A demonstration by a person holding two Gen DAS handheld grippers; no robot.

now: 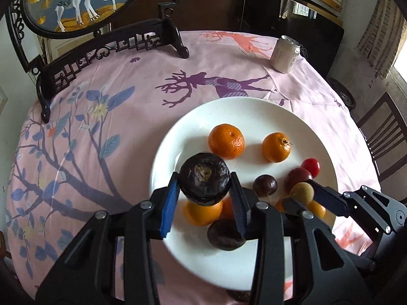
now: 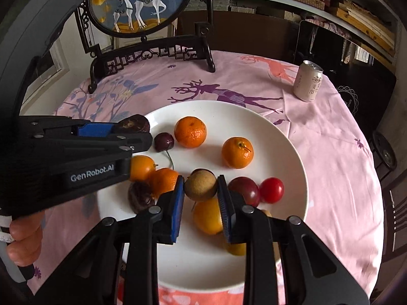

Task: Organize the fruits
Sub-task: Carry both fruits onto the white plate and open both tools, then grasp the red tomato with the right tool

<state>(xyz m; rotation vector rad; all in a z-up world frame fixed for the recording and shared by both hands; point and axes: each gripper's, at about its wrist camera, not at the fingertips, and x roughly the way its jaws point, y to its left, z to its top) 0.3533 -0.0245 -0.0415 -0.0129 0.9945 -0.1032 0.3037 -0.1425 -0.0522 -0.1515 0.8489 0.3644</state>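
Fruits on a white plate [image 1: 254, 111], with two pieces lifted above it. The left tool [image 1: 204, 190] is clamped on a dark, wrinkled round fruit [image 1: 204, 178] between its blue pads, held over the plate's left part. The right tool [image 2: 201, 198] is clamped on a small tan round fruit [image 2: 200, 186], held over the plate's middle. Directly beneath the left tool lie an orange fruit [image 1: 202, 212] and a second dark fruit [image 1: 225, 233]. Beyond its tips sit two mandarins [image 1: 226, 141], apart from each other. To its right are a dark cherry [image 1: 265, 185], a deep red fruit [image 1: 296, 176] and a red cherry tomato [image 1: 310, 167]. Under the right tool lies a yellow-orange fruit [image 2: 207, 218]. The plate rests on a desk under a pink deer-print cloth [image 1: 127, 127]. At the far right edge stands a drink can [image 1: 285, 54]; at the far left, a dark carved stand with a round deer picture [image 1: 84, 2].
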